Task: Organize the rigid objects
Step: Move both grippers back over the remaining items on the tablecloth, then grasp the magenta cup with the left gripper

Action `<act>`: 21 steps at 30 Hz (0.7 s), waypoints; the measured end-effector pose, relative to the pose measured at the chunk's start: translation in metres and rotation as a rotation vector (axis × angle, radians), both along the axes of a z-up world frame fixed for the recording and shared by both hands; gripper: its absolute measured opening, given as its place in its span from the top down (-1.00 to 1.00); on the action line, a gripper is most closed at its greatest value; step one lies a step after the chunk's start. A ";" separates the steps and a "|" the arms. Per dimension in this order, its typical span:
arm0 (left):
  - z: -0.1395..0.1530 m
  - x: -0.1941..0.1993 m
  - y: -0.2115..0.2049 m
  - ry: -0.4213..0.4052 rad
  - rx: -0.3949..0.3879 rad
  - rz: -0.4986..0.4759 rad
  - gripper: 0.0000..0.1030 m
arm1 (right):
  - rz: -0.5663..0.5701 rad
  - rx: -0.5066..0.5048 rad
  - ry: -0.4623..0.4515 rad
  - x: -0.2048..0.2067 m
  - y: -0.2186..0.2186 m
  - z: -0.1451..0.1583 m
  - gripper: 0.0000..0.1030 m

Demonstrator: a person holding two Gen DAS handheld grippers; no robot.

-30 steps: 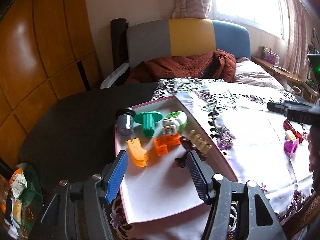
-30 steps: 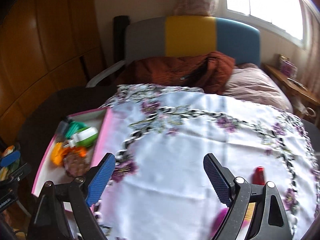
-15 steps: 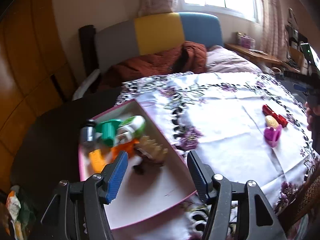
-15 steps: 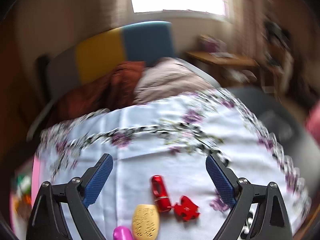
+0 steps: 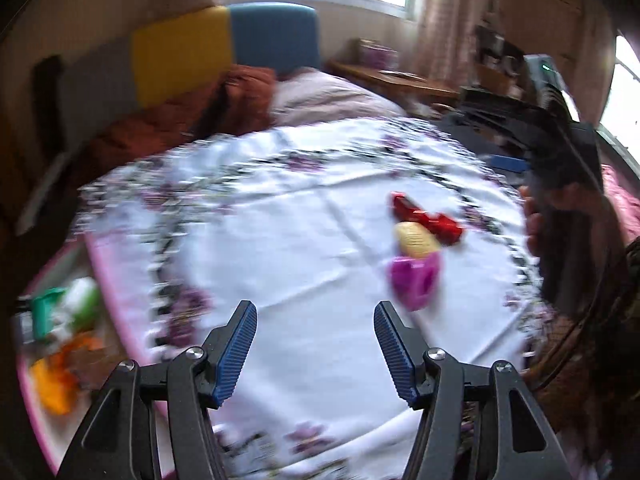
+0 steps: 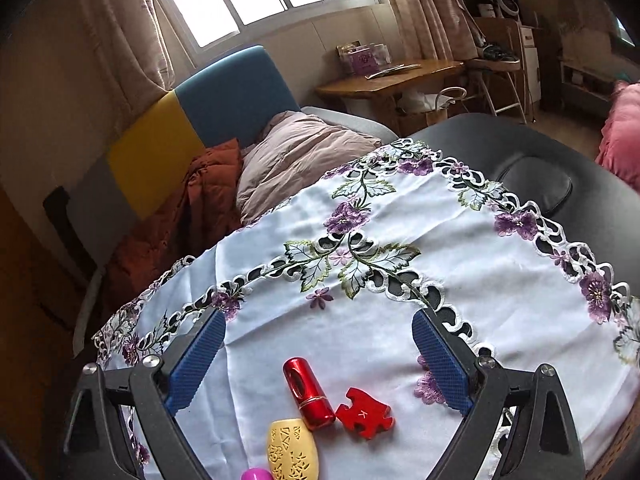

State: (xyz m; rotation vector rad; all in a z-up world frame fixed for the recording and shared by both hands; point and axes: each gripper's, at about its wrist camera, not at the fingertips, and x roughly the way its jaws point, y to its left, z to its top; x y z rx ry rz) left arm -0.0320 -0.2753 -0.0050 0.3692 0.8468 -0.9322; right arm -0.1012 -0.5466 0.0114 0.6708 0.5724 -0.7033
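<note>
Right hand-held gripper [image 6: 316, 354] released, empty, over red cylinder [image 6: 309, 393], red puzzle piece [image 6: 365, 412]; left hand-held gripper [image 5: 316, 348] released, empty, above surface [image 5: 304, 240].

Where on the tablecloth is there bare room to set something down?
Free: the white cloth between the embroidered vine and the red cylinder. Crowded: red puzzle piece, yellow oval and magenta piece cluster together; the pink tray is full.

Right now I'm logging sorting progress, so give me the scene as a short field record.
surface: embroidered white cloth
loose items: red tube, red puzzle piece, yellow patterned oval, magenta piece
pink tray: at the cloth's edge, holds blurred toys
left gripper: open, empty
right gripper: open over the red tube, touching nothing
</note>
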 end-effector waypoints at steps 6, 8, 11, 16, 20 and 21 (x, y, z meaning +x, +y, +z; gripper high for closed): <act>-0.016 -0.015 -0.045 0.103 -0.025 -0.113 -0.20 | -0.006 0.020 -0.008 0.000 -0.003 -0.002 -0.85; -0.023 -0.015 -0.058 0.129 -0.013 -0.127 -0.20 | -0.007 0.029 -0.012 -0.001 -0.005 -0.003 -0.85; -0.035 -0.011 -0.071 0.186 -0.015 -0.127 -0.20 | -0.005 0.037 -0.014 0.000 -0.006 -0.004 -0.86; -0.047 -0.006 -0.090 0.218 -0.015 -0.116 -0.25 | -0.004 0.048 -0.017 0.000 -0.007 -0.005 -0.86; -0.062 -0.007 -0.102 0.225 0.017 -0.123 -0.27 | 0.000 0.058 -0.018 0.001 -0.008 -0.007 -0.87; -0.066 -0.006 -0.104 0.230 0.019 -0.126 -0.18 | 0.000 0.058 -0.017 0.001 -0.008 -0.007 -0.87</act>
